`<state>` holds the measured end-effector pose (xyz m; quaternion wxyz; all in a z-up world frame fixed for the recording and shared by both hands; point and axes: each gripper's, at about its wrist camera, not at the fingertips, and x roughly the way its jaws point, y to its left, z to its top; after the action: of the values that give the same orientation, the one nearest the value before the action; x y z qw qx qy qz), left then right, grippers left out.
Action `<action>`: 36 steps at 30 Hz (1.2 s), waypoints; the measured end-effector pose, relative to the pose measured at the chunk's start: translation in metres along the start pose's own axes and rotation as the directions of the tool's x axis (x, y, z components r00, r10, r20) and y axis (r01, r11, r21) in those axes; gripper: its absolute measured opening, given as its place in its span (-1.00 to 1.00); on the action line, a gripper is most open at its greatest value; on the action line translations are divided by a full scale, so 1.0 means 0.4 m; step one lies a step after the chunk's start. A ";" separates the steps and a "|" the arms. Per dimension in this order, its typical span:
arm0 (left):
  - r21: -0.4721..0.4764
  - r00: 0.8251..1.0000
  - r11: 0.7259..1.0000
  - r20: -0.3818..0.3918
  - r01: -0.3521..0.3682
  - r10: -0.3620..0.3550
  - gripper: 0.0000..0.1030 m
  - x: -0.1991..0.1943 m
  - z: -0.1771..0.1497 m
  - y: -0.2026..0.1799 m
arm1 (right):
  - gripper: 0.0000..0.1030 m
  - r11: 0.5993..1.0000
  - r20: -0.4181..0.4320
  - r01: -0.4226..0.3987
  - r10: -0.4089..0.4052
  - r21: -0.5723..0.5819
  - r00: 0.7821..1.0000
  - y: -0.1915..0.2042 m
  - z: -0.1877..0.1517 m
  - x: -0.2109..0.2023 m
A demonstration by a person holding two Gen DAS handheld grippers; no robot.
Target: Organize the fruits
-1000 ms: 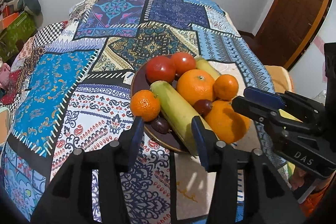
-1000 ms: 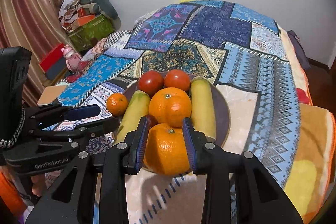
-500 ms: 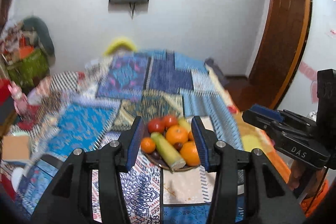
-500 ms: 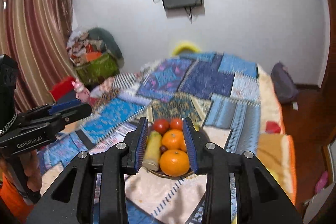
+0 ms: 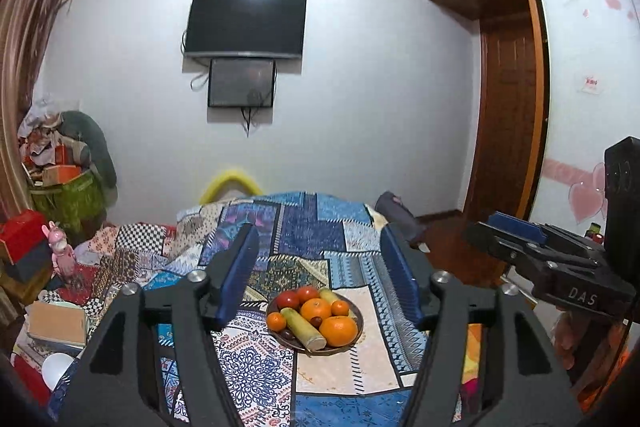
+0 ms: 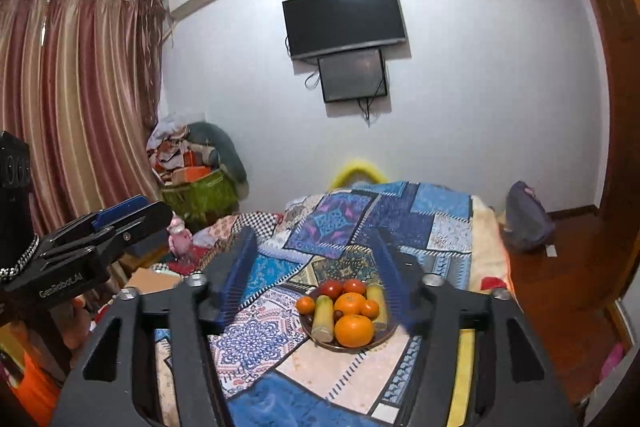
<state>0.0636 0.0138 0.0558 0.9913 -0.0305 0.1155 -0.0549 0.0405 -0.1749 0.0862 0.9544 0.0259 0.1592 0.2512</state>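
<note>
A brown plate (image 5: 357,327) on the patchwork bedspread holds oranges (image 5: 338,330), tomatoes (image 5: 289,300), two yellow-green bananas (image 5: 303,327) and small dark fruits. The same plate (image 6: 308,329) shows in the right wrist view with its large orange (image 6: 353,329) in front. My left gripper (image 5: 320,271) is open and empty, held well back from and above the plate. My right gripper (image 6: 314,267) is open and empty, also far back. Each gripper shows at the edge of the other's view.
The patchwork bedspread (image 5: 304,227) covers a bed reaching to the far wall. A TV (image 5: 246,25) hangs on that wall. Boxes and a green basket (image 5: 66,197) are piled at the left. A wooden door (image 5: 508,115) and a dark bag (image 6: 524,223) are at the right.
Both grippers have pulled far back and up from the plate, and both have opened wider. The right gripper no longer frames the large orange. The fruit has stayed on the plate.
</note>
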 end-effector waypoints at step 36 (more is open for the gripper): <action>0.021 0.999 0.999 0.023 -0.039 0.038 1.00 -0.093 -0.053 -0.017 | 1.00 0.991 0.062 0.124 -0.122 -0.041 0.991 0.040 -0.042 -0.065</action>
<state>0.0222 0.0104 0.0440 0.9937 -0.0184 0.1044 -0.0367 0.0063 -0.1740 0.0800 0.9727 0.0023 0.1265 0.1944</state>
